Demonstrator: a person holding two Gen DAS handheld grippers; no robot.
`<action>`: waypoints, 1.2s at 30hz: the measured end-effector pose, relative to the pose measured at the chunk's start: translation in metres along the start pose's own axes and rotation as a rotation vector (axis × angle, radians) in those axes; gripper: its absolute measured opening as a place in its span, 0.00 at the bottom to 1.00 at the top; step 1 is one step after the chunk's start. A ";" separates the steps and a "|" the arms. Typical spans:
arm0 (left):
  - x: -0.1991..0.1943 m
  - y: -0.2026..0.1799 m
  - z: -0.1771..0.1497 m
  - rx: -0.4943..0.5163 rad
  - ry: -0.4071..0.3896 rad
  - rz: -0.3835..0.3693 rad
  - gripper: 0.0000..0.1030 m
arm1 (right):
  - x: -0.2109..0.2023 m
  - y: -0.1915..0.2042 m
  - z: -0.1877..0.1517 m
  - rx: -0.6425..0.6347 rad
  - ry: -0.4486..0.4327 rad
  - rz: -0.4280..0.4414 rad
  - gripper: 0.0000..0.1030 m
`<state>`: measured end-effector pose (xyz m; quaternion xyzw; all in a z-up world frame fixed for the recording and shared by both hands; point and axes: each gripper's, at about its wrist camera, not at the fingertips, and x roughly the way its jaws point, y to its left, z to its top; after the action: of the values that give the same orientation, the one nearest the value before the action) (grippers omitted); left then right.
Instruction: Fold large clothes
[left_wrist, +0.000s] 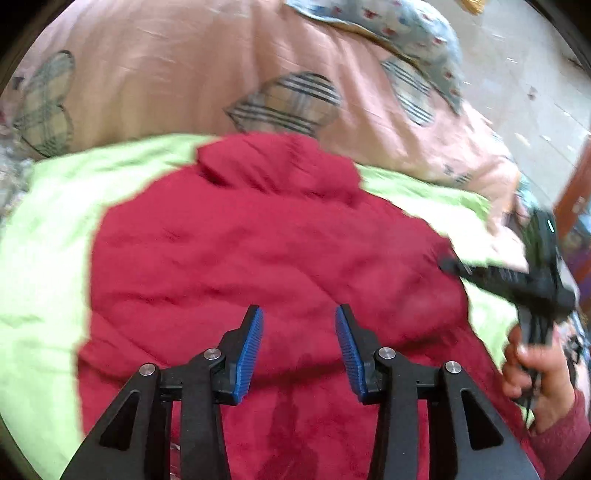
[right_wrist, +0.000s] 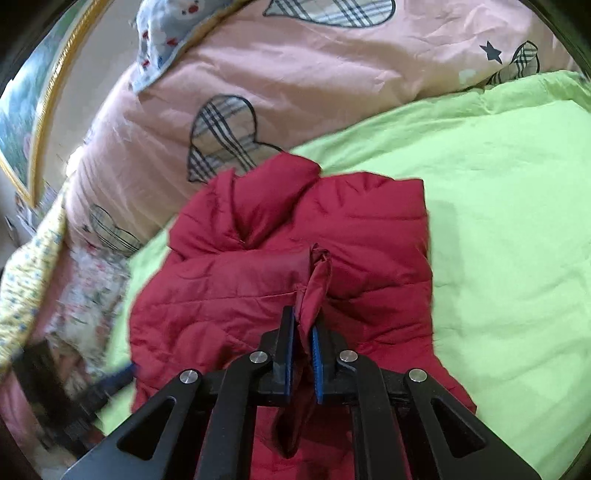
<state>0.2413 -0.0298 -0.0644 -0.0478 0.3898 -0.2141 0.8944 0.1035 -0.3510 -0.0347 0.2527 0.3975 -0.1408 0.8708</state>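
Observation:
A red quilted jacket lies spread on a lime-green sheet. My left gripper is open and empty, hovering just above the jacket's middle. In the right wrist view the same red jacket lies on the green sheet, and my right gripper is shut on a pinched fold of the jacket and holds it up. The right gripper also shows in the left wrist view at the jacket's right edge, held by a hand.
A pink quilt with plaid patches is bunched behind the jacket, also in the right wrist view. A blue patterned cloth lies on it. Floral bedding and a framed picture are at the left.

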 end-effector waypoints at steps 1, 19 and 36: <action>0.002 0.007 0.006 -0.012 -0.005 0.021 0.39 | 0.005 -0.001 -0.002 -0.009 0.005 -0.020 0.07; 0.087 0.042 0.007 -0.108 0.122 0.099 0.39 | -0.037 0.064 -0.015 -0.235 -0.134 -0.085 0.41; 0.053 0.069 -0.011 -0.119 0.127 0.100 0.39 | 0.050 0.030 -0.044 -0.238 0.067 -0.214 0.38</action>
<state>0.2894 0.0108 -0.1251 -0.0678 0.4595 -0.1483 0.8731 0.1222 -0.3044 -0.0875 0.1083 0.4648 -0.1762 0.8609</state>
